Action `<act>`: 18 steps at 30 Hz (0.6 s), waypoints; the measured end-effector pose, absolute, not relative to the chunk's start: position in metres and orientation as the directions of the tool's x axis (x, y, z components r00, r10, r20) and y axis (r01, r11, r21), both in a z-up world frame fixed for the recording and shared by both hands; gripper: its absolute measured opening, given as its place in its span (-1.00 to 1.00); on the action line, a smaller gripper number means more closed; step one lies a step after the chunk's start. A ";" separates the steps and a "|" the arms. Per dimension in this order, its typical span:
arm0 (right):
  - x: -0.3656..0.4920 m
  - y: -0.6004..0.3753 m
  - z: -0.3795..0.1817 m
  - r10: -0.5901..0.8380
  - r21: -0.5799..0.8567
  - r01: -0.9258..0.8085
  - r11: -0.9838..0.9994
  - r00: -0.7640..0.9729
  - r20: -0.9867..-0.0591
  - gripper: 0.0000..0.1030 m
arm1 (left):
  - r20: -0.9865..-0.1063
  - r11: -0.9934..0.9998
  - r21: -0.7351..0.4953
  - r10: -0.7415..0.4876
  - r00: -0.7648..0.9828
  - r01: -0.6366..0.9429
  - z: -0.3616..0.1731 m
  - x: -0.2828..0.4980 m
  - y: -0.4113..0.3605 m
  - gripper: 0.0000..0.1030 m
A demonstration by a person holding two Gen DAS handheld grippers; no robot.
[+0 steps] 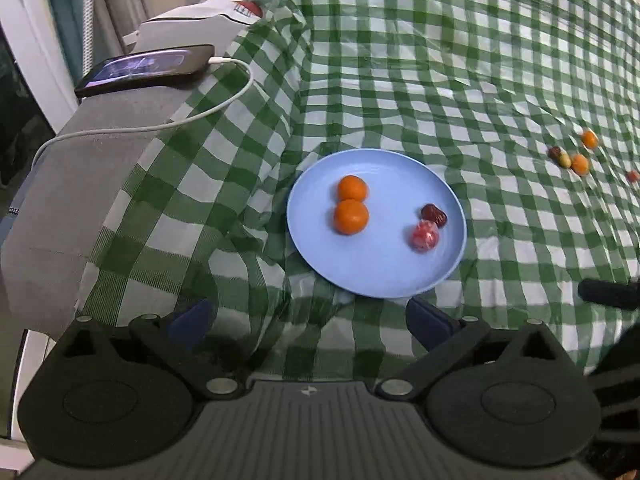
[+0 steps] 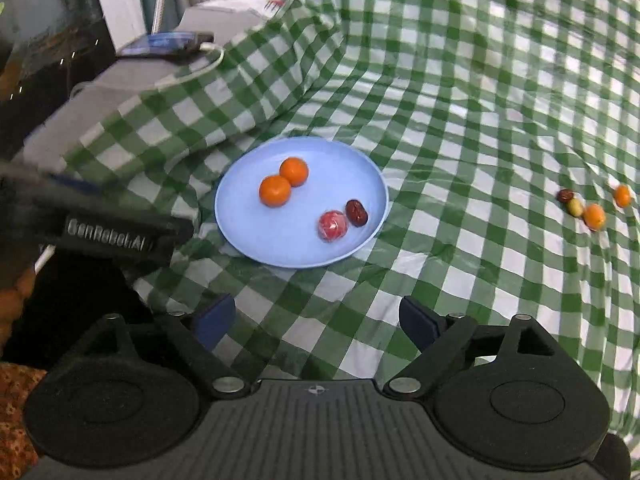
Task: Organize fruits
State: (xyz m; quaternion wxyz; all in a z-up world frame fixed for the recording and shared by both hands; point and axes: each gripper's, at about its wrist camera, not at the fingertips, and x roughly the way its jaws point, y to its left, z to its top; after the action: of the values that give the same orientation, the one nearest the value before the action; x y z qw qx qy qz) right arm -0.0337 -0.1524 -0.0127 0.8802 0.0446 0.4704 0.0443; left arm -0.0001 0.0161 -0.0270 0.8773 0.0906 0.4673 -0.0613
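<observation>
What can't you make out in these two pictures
- Small fruits far right, both views: too small and blurred to name.
- Red wrapped item on the blue plate: wrapper glare hides what it is.
- Phone screen, both views: unreadable.

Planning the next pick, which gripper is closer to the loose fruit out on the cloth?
Right. The loose fruit lies right of the right gripper; the left gripper sits farther left.

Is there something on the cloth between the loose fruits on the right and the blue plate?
Nothing visible: between the loose fruits and the blue plate lies only bare, wrinkled checkered cloth. Both the left gripper and the right gripper are open and empty.
</observation>
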 end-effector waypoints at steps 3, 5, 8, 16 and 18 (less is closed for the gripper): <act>-0.045 -0.152 -0.002 0.109 0.109 -0.036 0.993 0.584 -0.804 0.75 | -0.805 0.974 0.121 -0.017 0.593 0.193 -0.016 -0.007 0.011 0.99; -0.052 -0.152 0.004 0.106 0.105 -0.037 0.994 0.601 -0.792 0.75 | -0.792 0.973 0.118 -0.028 0.610 0.197 -0.010 -0.011 0.009 0.99; -0.058 -0.152 0.011 0.106 0.099 -0.046 0.994 0.623 -0.775 0.75 | -0.778 0.971 0.130 -0.024 0.628 0.199 -0.003 -0.019 0.006 0.99; -0.072 -0.148 0.022 0.109 0.093 -0.060 0.994 0.658 -0.745 0.75 | -0.745 0.965 0.160 -0.020 0.666 0.207 0.013 -0.036 0.002 0.99; -0.074 -0.148 0.024 0.108 0.092 -0.059 0.994 0.663 -0.741 0.75 | -0.743 0.965 0.163 -0.018 0.669 0.207 0.014 -0.038 0.001 0.99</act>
State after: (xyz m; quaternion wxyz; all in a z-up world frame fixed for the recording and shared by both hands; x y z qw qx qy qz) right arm -0.0742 -0.1480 0.0242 0.9114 0.0299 0.4079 0.0459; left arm -0.0378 0.0012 0.0143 0.9058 0.1174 0.4023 -0.0623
